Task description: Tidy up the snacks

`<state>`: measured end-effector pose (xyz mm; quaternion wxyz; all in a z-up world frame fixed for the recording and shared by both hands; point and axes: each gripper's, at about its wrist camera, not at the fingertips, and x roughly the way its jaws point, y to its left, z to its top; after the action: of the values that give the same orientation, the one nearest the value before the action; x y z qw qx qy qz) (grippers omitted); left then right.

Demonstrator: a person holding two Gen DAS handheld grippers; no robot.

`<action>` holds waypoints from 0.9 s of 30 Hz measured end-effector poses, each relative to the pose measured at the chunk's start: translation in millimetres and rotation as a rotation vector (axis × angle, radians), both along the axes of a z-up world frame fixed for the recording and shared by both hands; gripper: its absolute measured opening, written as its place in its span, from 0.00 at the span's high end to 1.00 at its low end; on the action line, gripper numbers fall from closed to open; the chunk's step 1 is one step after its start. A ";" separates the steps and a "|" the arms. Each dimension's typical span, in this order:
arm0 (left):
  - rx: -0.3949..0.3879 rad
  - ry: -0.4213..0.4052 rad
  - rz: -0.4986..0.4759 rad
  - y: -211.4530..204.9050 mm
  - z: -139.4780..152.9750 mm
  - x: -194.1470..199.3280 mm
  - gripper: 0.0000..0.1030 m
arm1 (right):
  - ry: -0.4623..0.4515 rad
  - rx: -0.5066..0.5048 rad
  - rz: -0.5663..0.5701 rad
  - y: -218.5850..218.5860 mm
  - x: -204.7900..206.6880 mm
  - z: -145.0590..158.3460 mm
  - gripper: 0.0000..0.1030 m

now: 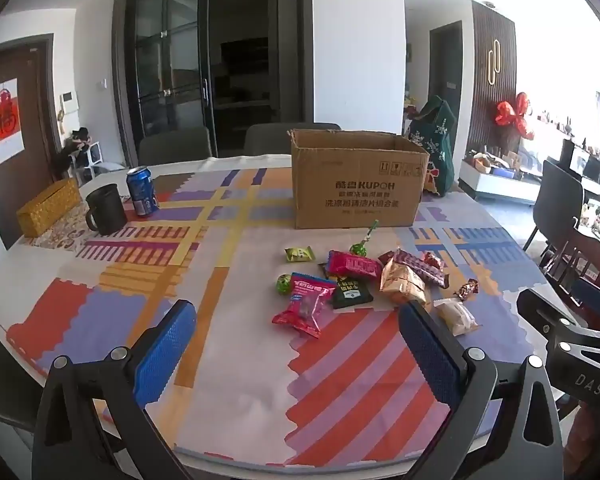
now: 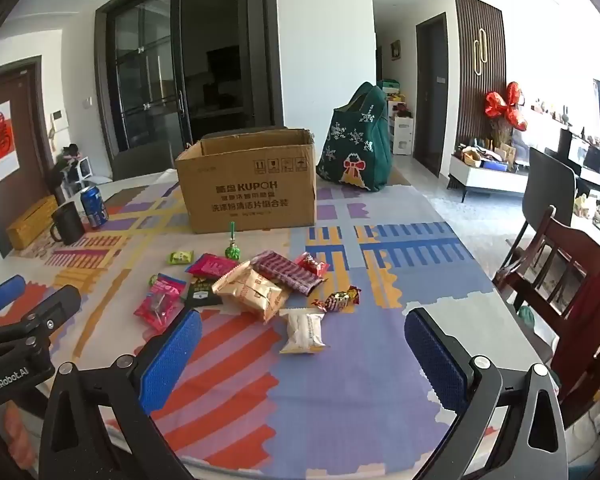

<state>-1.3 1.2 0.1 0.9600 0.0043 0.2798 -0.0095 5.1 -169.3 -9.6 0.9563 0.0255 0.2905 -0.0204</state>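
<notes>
Jaws: my left gripper [image 1: 296, 338] and right gripper [image 2: 303, 340] both gape wide and hold nothing.
Snacks: the pile of shiny snack packets [image 2: 244, 288] lies just in front of the open brown cardboard box [image 2: 248, 188].
Risk: I think the slick packets could slip, or the green lollipop [image 2: 232, 250] could roll away.
Desk: a bright striped cloth [image 2: 340, 380] covers it; a blue can [image 1: 142, 191] and dark mug [image 1: 106, 210] stand left of the box.
Room: dark glass doors [image 1: 172, 76] behind the box.

The tablecloth [image 2: 340, 380] has red, purple, blue and yellow stripes. The box [image 2: 252, 192] is brown. Far left stand a blue can [image 1: 142, 191] and a dark mug [image 1: 106, 210]. The near snack packet [image 2: 303, 330] is white; another packet [image 1: 305, 309] is pink.
</notes>
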 end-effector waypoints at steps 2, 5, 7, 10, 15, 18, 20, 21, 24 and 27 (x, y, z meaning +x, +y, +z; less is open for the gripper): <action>-0.013 0.003 -0.006 1.6 -0.2 -0.5 0.00 | -0.002 0.008 0.002 0.8 -0.1 0.2 0.01; -0.009 -0.006 0.002 5.1 0.4 -5.3 0.00 | -0.005 0.009 0.005 1.6 -0.3 0.7 0.01; -0.008 -0.013 0.004 8.6 1.1 -9.8 0.00 | -0.005 0.010 0.008 1.2 -0.4 1.1 0.01; 0.004 0.007 0.006 1.2 0.8 -1.5 0.00 | -0.006 0.011 0.008 -2.5 -1.2 1.1 0.01; 0.004 0.005 0.004 2.8 2.0 -3.1 0.00 | -0.004 0.003 0.010 0.7 -1.4 1.3 0.01; 0.007 0.007 0.005 1.5 1.4 -0.9 0.00 | -0.005 -0.002 0.010 2.0 -1.2 0.1 0.01; 0.006 0.007 0.007 1.9 1.5 -0.8 0.00 | -0.006 -0.002 0.009 1.3 -1.1 1.9 0.01; 0.007 0.005 0.006 1.0 1.6 -1.3 0.00 | -0.008 -0.004 0.010 1.6 -1.1 1.5 0.01; 0.007 0.001 0.007 1.1 2.4 -1.8 0.00 | -0.010 -0.007 0.010 2.0 -1.1 1.0 0.01; 0.006 -0.001 0.008 1.2 3.3 -2.6 0.00 | -0.011 -0.008 0.012 2.0 -1.8 3.8 0.01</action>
<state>-3.8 2.4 3.4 0.9601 0.0062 0.2796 -0.0049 3.3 -167.4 -5.8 0.9581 0.0201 0.2852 -0.0157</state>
